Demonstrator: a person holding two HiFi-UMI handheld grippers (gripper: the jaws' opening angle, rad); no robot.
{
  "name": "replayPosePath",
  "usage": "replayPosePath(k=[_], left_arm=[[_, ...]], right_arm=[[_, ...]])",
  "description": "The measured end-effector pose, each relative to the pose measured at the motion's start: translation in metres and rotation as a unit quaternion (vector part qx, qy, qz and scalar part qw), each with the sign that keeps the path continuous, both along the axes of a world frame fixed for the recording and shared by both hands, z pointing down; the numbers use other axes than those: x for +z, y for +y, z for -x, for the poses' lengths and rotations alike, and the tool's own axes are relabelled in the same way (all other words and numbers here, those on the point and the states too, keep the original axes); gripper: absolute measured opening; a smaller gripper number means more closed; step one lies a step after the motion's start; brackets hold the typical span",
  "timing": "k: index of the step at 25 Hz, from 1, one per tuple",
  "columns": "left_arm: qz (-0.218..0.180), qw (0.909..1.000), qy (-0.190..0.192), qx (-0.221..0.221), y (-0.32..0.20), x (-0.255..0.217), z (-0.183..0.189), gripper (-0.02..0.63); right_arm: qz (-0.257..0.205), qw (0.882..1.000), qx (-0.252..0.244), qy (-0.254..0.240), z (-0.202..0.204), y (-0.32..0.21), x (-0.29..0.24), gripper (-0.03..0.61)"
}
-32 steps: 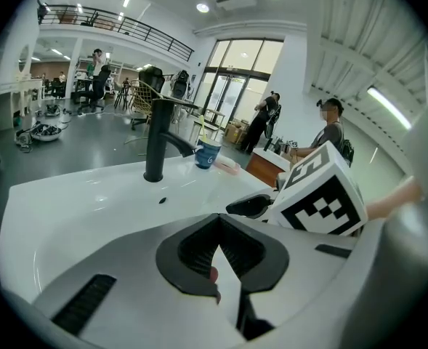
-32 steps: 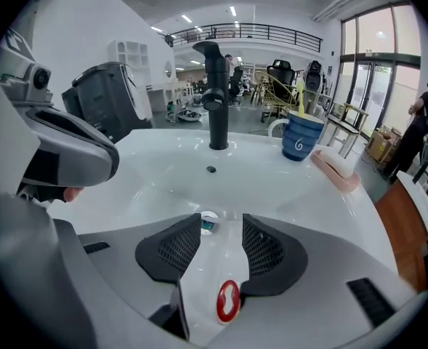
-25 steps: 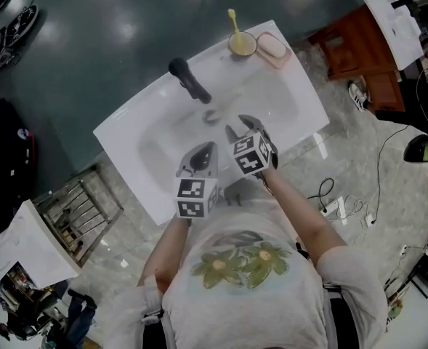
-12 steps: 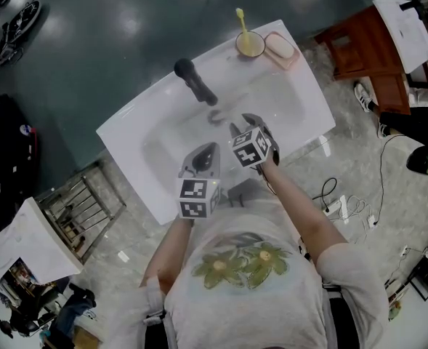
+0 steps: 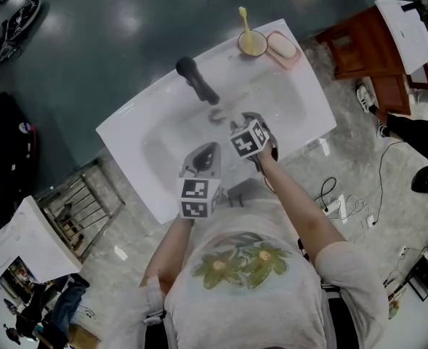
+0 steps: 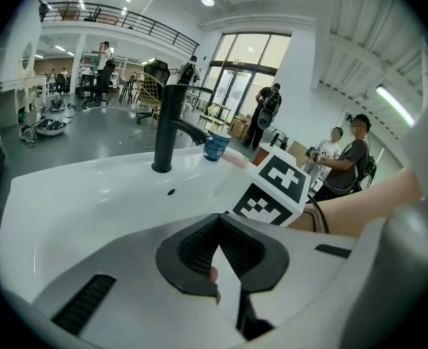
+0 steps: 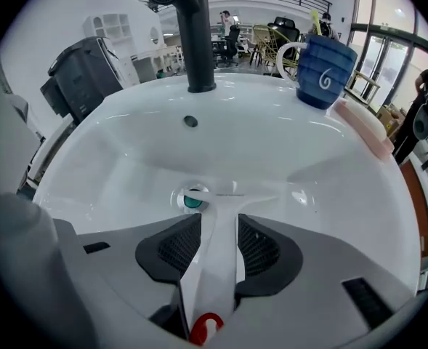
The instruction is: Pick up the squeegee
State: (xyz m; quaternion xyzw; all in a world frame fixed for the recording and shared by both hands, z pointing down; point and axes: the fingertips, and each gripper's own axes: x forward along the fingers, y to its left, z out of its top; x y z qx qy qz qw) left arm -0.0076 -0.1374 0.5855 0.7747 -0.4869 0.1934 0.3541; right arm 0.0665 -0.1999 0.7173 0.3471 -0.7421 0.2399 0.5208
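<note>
The squeegee (image 7: 217, 249) is white, with a long flat handle and a red-rimmed hole at its near end. My right gripper (image 7: 219, 224) is shut on that handle; the blade (image 7: 235, 193) reaches out over the sink's drain (image 7: 192, 201). In the head view the right gripper (image 5: 248, 122) hangs over the middle of the white sink (image 5: 137, 126). My left gripper (image 5: 205, 155) hovers by the basin's near rim, left of the right one. Its jaws (image 6: 219, 224) meet at the tips with nothing between them.
A black faucet (image 5: 195, 78) stands at the back of the basin. At the back right corner sit a cup (image 7: 322, 71) with a toothbrush and a pink soap dish (image 5: 283, 48). A metal rack (image 5: 79, 209) stands on the floor at left. Several people stand in the background.
My right gripper has shifted a little farther over the basin toward the faucet, still shut on the squeegee. The left gripper has stayed where it was.
</note>
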Motion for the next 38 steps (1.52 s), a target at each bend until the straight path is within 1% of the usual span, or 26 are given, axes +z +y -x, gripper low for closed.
replayPosePath(k=[2,7,9,10,18,29,38], left_arm=[[-0.002,1.0,-0.003,0.001,-0.001,0.001,0.001,0.009],[-0.002,1.0,-0.006,0.004,0.0,0.002,0.002,0.008],[0.0,1.0,-0.007,0.006,0.001,0.003,0.002,0.009],[0.0,1.0,-0.008,0.006,0.001,0.003,0.002,0.008],[-0.008,0.9999,-0.006,0.01,-0.004,-0.007,0.001,0.008],[-0.023,0.9995,-0.009,0.018,-0.005,-0.015,0.005,0.009],[-0.045,0.9983,-0.013,0.033,-0.004,-0.028,0.002,0.008]], right_arm=[[0.009,1.0,0.004,-0.001,0.0,0.001,0.002,0.152],[0.009,1.0,0.01,0.008,-0.001,-0.002,0.004,0.149],[0.005,1.0,0.015,0.014,-0.003,-0.004,0.003,0.112],[0.003,1.0,0.017,0.015,-0.004,-0.004,0.003,0.109],[-0.002,1.0,0.021,0.015,-0.009,-0.004,-0.001,0.106],[-0.022,0.999,0.027,-0.009,-0.007,-0.003,-0.028,0.104],[-0.04,0.998,0.037,-0.029,-0.008,0.003,-0.054,0.104]])
